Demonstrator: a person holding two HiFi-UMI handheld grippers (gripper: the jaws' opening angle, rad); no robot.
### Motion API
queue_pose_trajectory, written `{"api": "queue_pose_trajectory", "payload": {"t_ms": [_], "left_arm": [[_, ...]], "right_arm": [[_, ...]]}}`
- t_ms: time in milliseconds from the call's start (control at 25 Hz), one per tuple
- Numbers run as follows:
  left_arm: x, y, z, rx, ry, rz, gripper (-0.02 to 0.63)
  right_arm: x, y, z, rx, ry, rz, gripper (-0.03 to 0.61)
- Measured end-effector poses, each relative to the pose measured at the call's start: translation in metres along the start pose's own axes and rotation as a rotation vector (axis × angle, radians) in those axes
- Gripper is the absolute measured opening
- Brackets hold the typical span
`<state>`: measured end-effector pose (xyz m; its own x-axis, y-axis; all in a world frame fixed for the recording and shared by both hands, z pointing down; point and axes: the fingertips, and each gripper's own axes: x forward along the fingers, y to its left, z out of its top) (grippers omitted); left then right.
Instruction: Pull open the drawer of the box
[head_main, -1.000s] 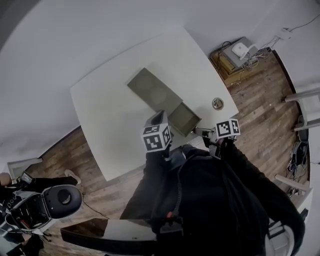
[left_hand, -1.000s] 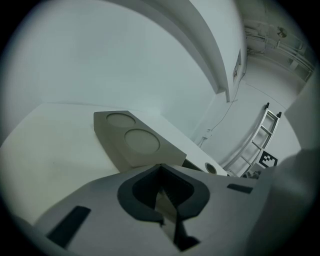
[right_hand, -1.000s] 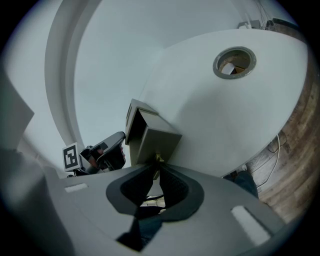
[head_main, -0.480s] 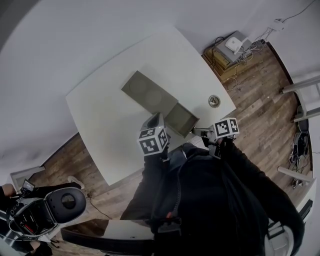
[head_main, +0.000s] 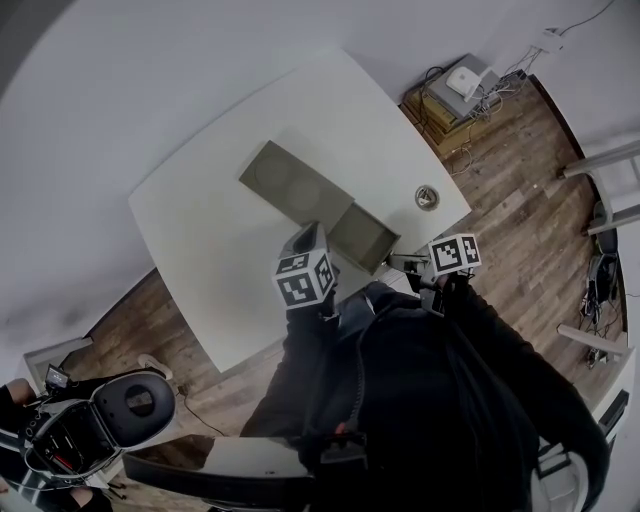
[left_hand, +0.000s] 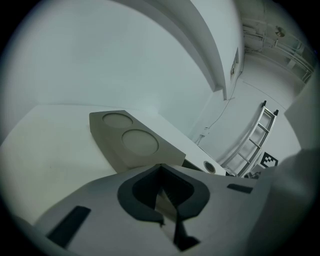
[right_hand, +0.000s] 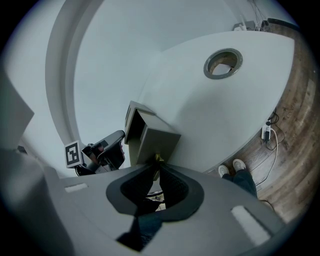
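The knob (right_hand: 158, 158) of the drawer (right_hand: 160, 141) is pinched by the right gripper's (right_hand: 158, 162) jaws. The left gripper's (left_hand: 161, 171) jaws are pressed together just before the box (left_hand: 131, 142).

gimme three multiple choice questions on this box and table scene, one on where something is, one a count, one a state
1. In the head view, where is the round hole relative to the box?
A) left of it
B) on its top
C) right of it, near the edge of the table

2. How many circles mark the box's top?
A) one
B) two
C) four

3. The drawer is:
A) pulled open
B) shut flush
C) lying on the floor

Answers:
1 C, the hole sits in bare tabletop to the box's right.
2 B, the left gripper view shows two circles side by side.
3 A, the drawer's hollow inside shows, sticking out of the box.
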<state>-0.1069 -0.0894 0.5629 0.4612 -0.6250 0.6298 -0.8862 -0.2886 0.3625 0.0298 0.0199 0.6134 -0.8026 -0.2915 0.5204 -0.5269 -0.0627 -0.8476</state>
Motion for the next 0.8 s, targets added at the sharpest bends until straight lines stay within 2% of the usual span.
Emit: {"api": "queue_pose_trajectory", "payload": {"t_ms": [800], "left_arm": [[0.028,0.010,0.014,-0.010,0.017,-0.016,-0.002]], "right_arm": [[0.003,-0.013,0.018,0.014,0.012,-0.015,0.043]]}}
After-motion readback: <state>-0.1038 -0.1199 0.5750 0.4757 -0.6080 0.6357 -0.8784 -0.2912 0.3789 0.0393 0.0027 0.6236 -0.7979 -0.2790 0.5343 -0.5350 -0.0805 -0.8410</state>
